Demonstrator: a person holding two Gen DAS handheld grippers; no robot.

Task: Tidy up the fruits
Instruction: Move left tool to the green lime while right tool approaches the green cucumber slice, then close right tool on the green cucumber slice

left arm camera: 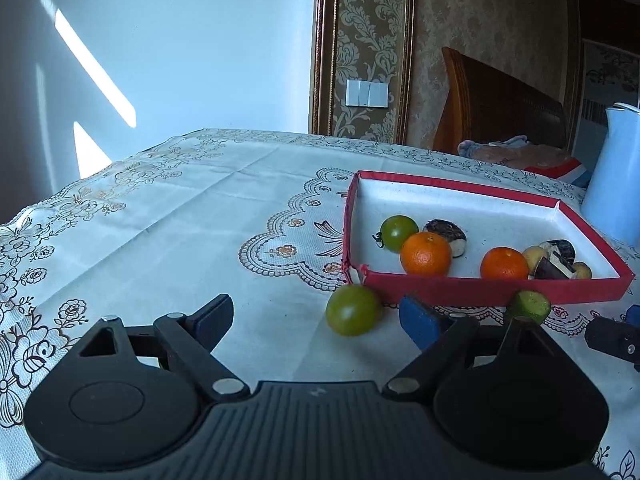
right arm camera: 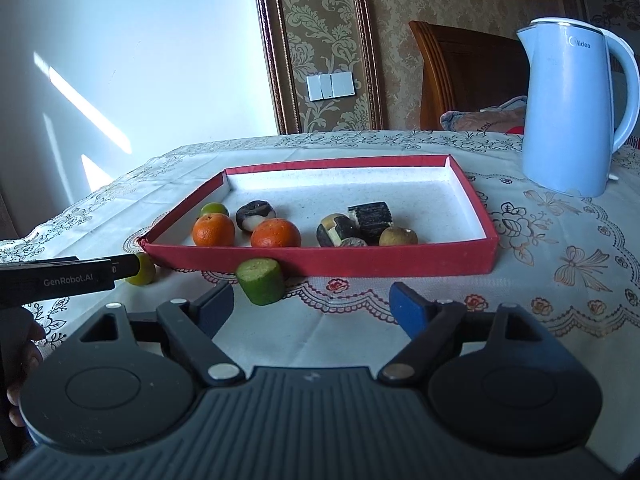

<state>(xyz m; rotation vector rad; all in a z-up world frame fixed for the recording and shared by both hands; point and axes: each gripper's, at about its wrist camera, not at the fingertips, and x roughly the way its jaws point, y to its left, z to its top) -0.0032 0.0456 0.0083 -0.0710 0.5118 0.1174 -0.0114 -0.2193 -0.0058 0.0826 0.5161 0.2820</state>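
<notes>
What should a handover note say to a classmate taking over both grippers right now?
Left gripper: open, empty, facing the round green fruit on the tablecloth, outside the red tray.
Right gripper: open, empty, with the green cylinder piece just ahead of it, outside the tray's front wall.
Done: two oranges, a green fruit and several dark and tan pieces lie in the tray.
Left: move both loose green items into the tray. The blue kettle stands to its right.
</notes>
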